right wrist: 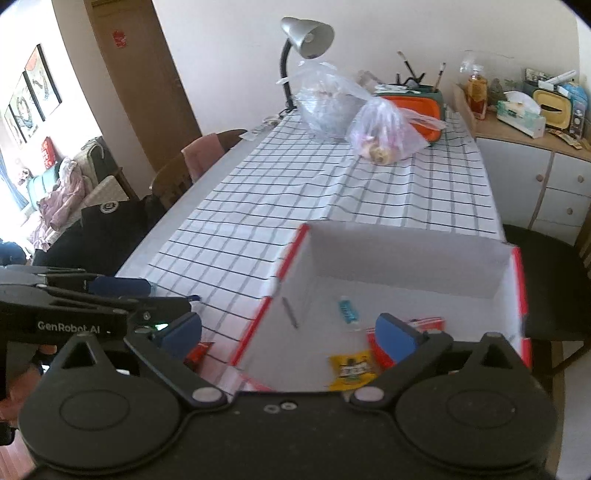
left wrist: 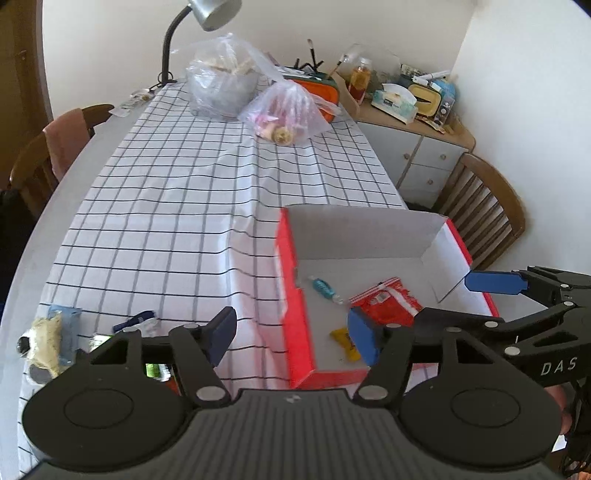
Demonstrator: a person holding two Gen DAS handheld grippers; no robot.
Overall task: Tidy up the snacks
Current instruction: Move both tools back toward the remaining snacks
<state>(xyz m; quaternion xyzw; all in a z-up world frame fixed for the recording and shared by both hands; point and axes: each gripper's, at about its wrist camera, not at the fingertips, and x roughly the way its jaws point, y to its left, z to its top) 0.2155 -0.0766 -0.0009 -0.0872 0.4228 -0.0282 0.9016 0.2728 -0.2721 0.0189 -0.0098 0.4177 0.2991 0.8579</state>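
Note:
A red box with a white inside (left wrist: 291, 295) (right wrist: 406, 258) sits on the checked tablecloth (left wrist: 177, 221). In it lie a teal candy (left wrist: 323, 288) (right wrist: 349, 312), a red packet (left wrist: 388, 304) (right wrist: 424, 325) and a yellow packet (left wrist: 345, 341) (right wrist: 351, 369). My left gripper (left wrist: 293, 334) (right wrist: 166, 295) is open above the box's left wall, with nothing held. My right gripper (right wrist: 288, 334) (left wrist: 443, 299) stands wide open over the box, also holding nothing. Loose snacks lie left of the box: a blue packet (left wrist: 68, 332), a blue-and-white wrapper (left wrist: 138, 321), a green packet (left wrist: 155, 369) and a small red packet (right wrist: 199, 352).
At the table's far end stand a desk lamp (left wrist: 207, 14), two filled plastic bags (left wrist: 221, 85) (left wrist: 288, 110) and an orange container (left wrist: 321, 92). Wooden chairs stand at the left (left wrist: 62, 144) and right (left wrist: 484, 214). A cluttered sideboard (left wrist: 413, 147) lines the right wall.

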